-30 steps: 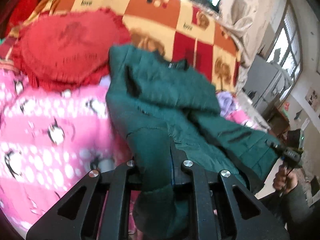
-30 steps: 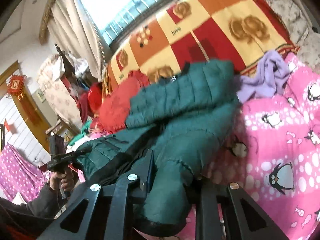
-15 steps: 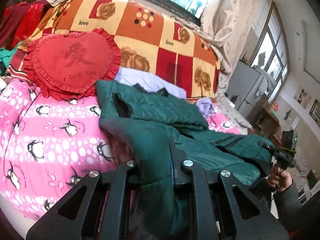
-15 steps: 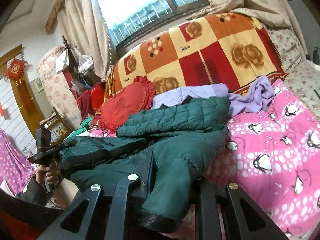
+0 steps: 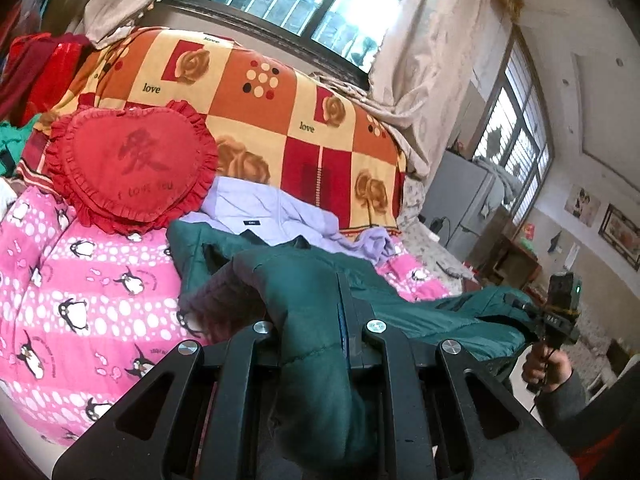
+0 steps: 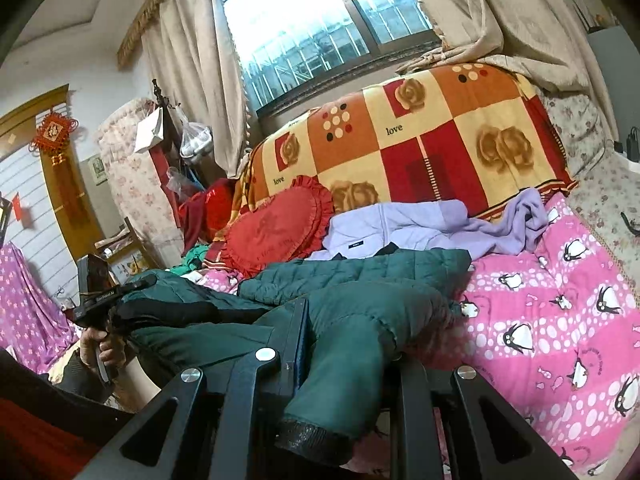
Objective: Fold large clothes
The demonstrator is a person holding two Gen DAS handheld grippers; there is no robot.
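While both tools are clenched on it, the green jacket [image 5: 308, 292] stretches over the near edge of the bed, its quilted body lying on the pink penguin blanket [image 5: 92, 280]. The left tool [image 5: 316, 320] grasps one sleeve, which droops in a thick roll between its fingers; the right tool [image 6: 344, 344] grasps the other sleeve, whose dark cuff hangs down below the fingers. In the left view the right tool [image 5: 556, 320] shows off to the right, gripping a fold of the jacket off the bed's side. In the right view the left tool [image 6: 100, 296] does the same at the far left. The jacket's collar end lies toward the back, touching a lilac garment [image 6: 408, 224] spread behind it. A red heart pillow [image 5: 128, 164] leans just beside that garment against a checked orange and red blanket [image 5: 288, 112]. To the left of the jacket in the left view, the pink blanket lies bare up to the pillow; in the right view it runs bare to the right as far as a floral cover [image 6: 608, 188].
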